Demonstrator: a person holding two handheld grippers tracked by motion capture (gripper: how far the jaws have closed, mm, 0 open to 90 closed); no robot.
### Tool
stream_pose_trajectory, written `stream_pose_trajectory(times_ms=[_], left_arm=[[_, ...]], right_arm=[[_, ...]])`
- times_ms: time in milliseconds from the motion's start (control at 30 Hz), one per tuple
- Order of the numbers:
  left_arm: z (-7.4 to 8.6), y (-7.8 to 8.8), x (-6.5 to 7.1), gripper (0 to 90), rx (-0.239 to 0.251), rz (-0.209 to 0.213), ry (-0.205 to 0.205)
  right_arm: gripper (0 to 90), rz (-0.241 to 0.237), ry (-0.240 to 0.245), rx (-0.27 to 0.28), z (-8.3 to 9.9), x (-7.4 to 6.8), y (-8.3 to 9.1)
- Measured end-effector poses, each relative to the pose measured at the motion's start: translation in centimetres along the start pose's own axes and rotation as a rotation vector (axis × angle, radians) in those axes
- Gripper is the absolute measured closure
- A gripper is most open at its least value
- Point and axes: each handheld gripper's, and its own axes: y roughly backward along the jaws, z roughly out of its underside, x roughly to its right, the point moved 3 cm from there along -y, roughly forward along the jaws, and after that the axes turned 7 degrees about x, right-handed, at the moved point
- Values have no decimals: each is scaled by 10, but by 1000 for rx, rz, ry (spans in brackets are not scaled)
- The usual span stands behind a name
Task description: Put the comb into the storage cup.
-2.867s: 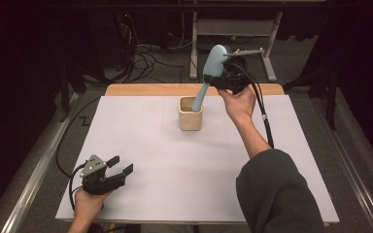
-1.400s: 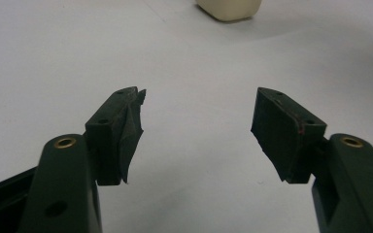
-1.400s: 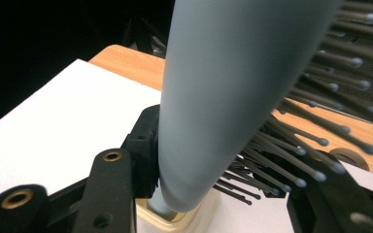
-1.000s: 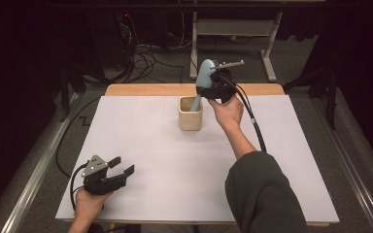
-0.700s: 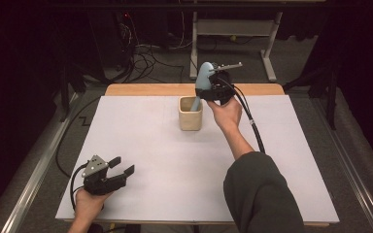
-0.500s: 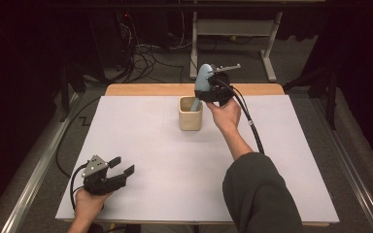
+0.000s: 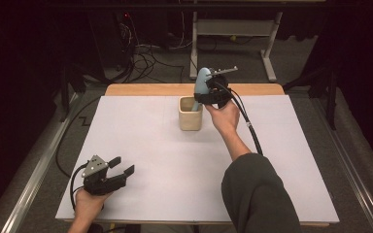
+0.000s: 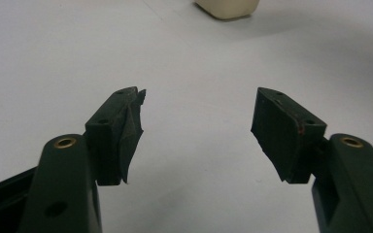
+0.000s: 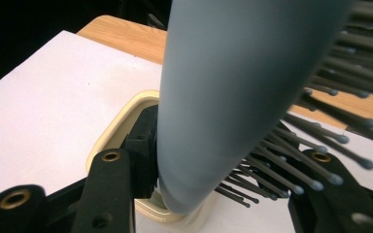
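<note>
Bristles [image 9: 291,174] visible in right gripper view (hairbrush [image 7: 202,82] over cup [image 7: 190,114]).

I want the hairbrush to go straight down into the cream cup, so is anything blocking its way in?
Nothing visible does. The right gripper holds the hairbrush upright with its handle end already inside the rim of the cream cup; no other item is seen in the cup's opening. The left gripper rests far off, open.

Hairbrush [image 7: 202,85] in cup [image 7: 190,119], mid-table [image 7: 281,160].
</note>
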Motion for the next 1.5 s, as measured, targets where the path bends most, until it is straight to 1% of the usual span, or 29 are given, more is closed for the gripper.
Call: stream_pose_trajectory(times_ms=[900,1067,1200,1300,1333,1500], left_arm=[[0,0,0,355,-3,1,1],[0,0,0,355,-6,2,1],[0,0,0,356,-5,2,2],[0,-1,0,356,-6,3,1],[0,-1,0,356,-6,2,1],[0,-1,0,356,-7,3,-2]], right_arm=[[511,1,-5,-34,7,-1,-9],[500,3,3,-38,8,-1,-10],[471,5,4,-38,8,-1,-9],[427,6,3,-33,7,1,-8],[398,8,5,-32,7,2,-7],[326,20,11,-42,9,3,-8]])
